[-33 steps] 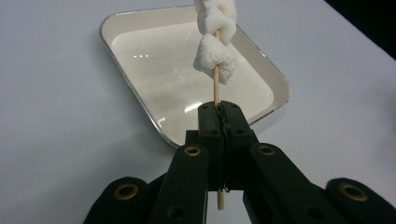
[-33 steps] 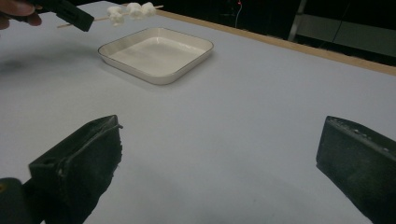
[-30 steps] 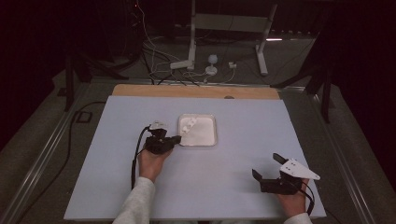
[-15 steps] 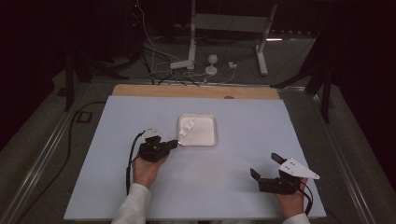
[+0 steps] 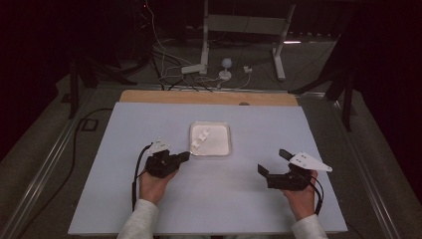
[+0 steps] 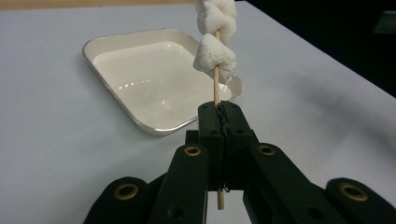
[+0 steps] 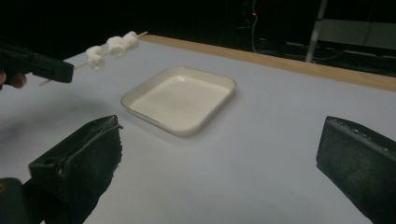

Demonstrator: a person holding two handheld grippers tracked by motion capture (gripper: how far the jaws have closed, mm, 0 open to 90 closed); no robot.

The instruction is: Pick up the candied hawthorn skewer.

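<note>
Marshmallows, three soft white lumps threaded on a thin wooden skewer, hang lifted over the near left corner of the shallow white tray in the middle of our pale table. We keep the left gripper clamped on the skewer's bare lower end, and our right gripper stands with jaws wide apart, near and right of the tray. Since a second ago, we have drawn the skewer back toward us off the tray, and the right gripper has risen slightly.
</note>
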